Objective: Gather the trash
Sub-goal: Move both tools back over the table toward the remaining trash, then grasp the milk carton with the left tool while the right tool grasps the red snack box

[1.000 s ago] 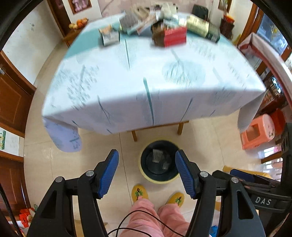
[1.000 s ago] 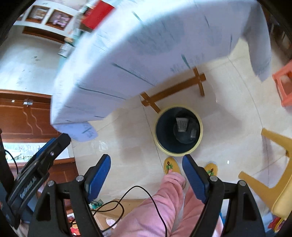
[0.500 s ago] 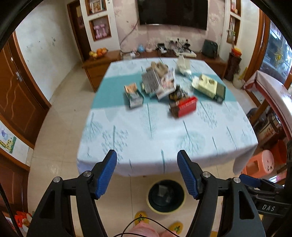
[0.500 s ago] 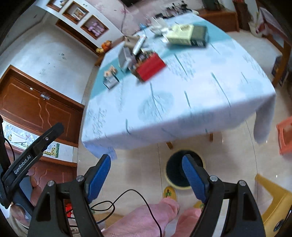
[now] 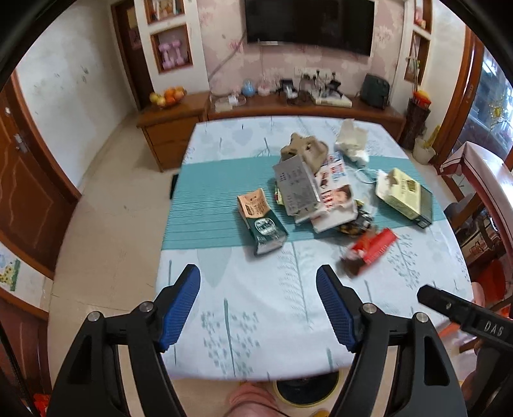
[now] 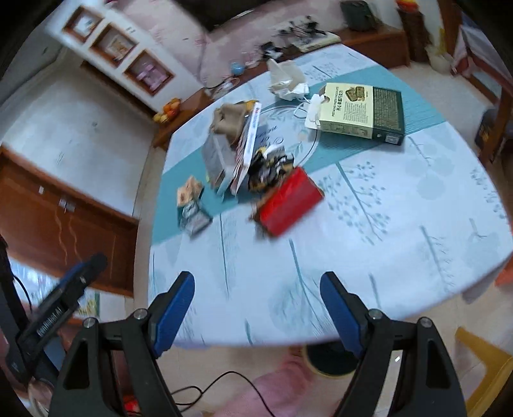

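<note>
Trash lies scattered across the middle of the table [image 5: 256, 320]: a green and orange carton [image 5: 261, 219], a grey box [image 5: 296, 186] leaning on a printed box [image 5: 333, 199], a red packet [image 5: 373, 248], a pale green box [image 5: 405, 197], crumpled white paper [image 5: 351, 141] and a brown egg tray piece [image 5: 304, 147]. My left gripper [image 5: 258, 304] hangs over the table's near edge, its jaws opening with nothing between them. My right gripper [image 6: 256, 308] is open and empty over the near edge; the red packet [image 6: 290, 202] lies ahead of it. The dark bin with a yellow rim [image 5: 304, 389] peeks out under the table edge.
A wooden sideboard [image 5: 304, 110] with small items stands behind the table under a wall television [image 5: 309, 24]. Brown doors [image 5: 22, 189] line the left wall. A yellow chair [image 6: 484, 362] stands at the lower right. The person's pink trouser legs [image 6: 266, 394] show below.
Both grippers rose from over the floor bin to above the table's near edge. The bin slid under the table edge out of sight, and the trash on the tabletop came into full view.
</note>
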Motion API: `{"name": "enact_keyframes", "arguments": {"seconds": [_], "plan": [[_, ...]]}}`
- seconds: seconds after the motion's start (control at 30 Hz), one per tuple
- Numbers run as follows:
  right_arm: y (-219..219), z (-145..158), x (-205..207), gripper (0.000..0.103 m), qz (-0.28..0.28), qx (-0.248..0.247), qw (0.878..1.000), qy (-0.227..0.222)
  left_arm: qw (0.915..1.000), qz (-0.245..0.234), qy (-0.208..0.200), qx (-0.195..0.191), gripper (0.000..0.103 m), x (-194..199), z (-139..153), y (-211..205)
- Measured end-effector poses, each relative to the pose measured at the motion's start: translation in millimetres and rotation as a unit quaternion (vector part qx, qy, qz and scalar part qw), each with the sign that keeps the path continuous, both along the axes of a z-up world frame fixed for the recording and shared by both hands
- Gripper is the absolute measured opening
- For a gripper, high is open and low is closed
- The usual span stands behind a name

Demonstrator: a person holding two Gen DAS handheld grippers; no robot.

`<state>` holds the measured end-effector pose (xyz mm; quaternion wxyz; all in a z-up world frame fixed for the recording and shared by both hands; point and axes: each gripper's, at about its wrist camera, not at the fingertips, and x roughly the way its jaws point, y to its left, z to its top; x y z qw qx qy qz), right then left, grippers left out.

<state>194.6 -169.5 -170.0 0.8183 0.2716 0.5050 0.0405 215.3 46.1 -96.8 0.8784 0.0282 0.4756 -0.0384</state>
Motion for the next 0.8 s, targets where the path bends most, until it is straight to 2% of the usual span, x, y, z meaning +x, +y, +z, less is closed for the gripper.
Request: {"name": "enact_keyframes", "arguments": {"seconds": [0.17, 0.37, 0.7, 0.8], "plan": [[5, -26, 55, 0.081, -0.058, -0.008, 0.997, 0.04, 0.9985, -0.008, 0.052, -0.015, 0.073, 75, -40, 16], [2, -60, 95, 0.081, -0.131, -0.016, 0.988, 0.085, 0.9906, -0.026, 0.128, -0.041, 0.073, 145, -95, 15], [14, -91, 113, 0.08, -0.164, -0.059, 0.976, 0.129, 0.9795, -0.033, 0.19, -0.058, 0.073, 194, -145, 5], [18, -92, 111, 0.059, -0.165, -0.07, 0.975, 0.132, 0.9774, -0.033, 0.201, -0.054, 0.073, 200, -155, 4]]}}
